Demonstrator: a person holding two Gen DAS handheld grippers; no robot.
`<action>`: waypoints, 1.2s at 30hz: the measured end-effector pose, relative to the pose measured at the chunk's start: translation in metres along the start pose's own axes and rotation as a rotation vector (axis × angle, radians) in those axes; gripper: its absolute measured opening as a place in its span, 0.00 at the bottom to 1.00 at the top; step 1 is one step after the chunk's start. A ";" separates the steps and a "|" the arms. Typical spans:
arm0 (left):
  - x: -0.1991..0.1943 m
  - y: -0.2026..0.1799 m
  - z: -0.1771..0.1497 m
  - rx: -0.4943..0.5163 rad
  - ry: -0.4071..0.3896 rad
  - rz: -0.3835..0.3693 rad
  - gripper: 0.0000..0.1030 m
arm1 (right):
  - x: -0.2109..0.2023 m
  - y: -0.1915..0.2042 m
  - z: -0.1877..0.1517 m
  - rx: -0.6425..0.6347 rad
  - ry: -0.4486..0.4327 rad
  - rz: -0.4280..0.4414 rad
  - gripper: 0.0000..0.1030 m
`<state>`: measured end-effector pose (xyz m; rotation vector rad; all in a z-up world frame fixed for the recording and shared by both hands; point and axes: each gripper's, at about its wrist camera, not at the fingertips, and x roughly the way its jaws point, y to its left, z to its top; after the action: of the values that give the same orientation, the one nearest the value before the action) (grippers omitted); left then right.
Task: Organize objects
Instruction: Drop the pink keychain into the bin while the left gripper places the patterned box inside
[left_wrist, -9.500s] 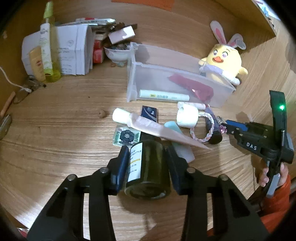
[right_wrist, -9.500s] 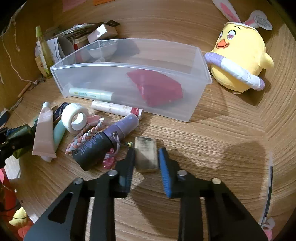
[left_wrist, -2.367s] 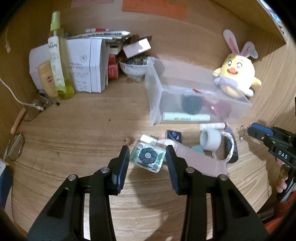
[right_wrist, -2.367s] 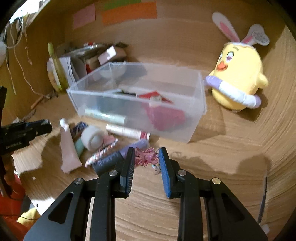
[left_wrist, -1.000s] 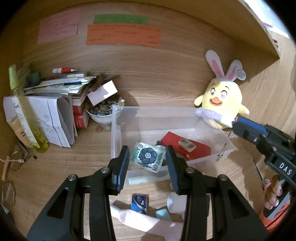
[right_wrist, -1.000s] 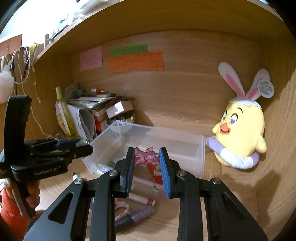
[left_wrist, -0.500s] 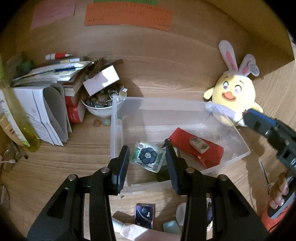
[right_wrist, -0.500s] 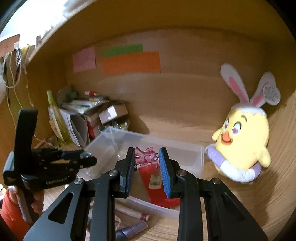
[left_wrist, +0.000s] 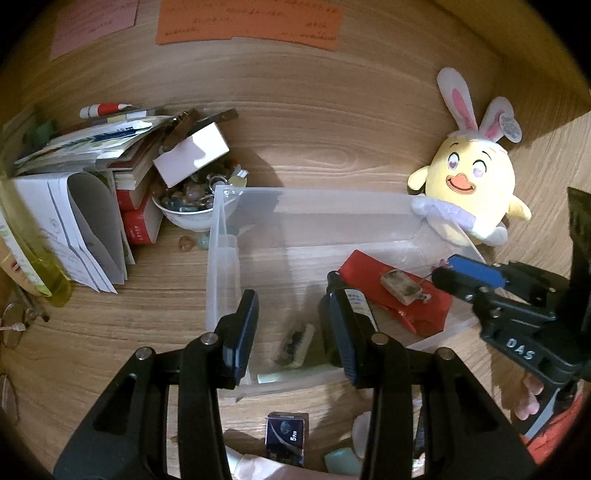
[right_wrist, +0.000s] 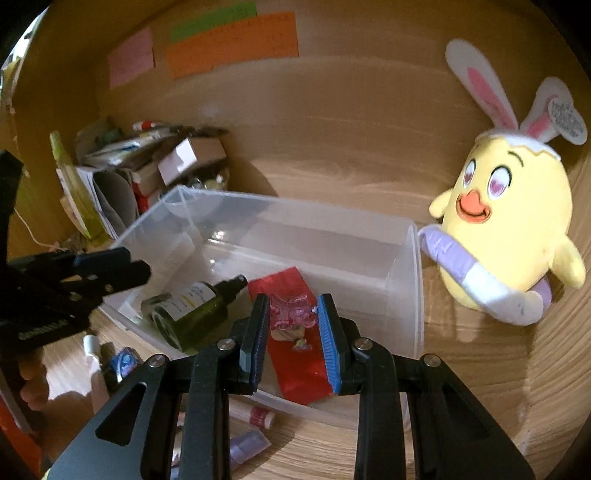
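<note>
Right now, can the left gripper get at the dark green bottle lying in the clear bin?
Probably yes. The left gripper hangs over the clear bin, jaws opening with nothing between them. The dark green bottle lies uncovered just beside it; the right gripper, holding the pink clip, stays clear.

The small item (left_wrist: 295, 343) between the left gripper's (left_wrist: 291, 334) opening jaws is motion-blurred beyond telling, the sticky notes' (left_wrist: 247, 20) writing is too small to read, and the bottle's (left_wrist: 349, 306) body hides behind one finger.
</note>
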<state>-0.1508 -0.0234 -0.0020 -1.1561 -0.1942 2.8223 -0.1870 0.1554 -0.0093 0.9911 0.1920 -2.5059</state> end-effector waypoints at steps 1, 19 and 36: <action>-0.001 0.000 0.000 0.001 -0.002 -0.002 0.44 | 0.002 0.000 0.000 0.000 0.007 -0.002 0.23; -0.042 -0.009 -0.001 0.013 -0.086 -0.027 0.70 | -0.008 0.008 0.003 -0.033 -0.023 -0.045 0.49; -0.081 -0.006 -0.018 0.006 -0.138 0.027 0.91 | -0.071 0.022 -0.011 -0.058 -0.144 -0.023 0.73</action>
<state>-0.0801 -0.0263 0.0424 -0.9698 -0.1798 2.9258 -0.1244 0.1638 0.0319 0.7864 0.2311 -2.5654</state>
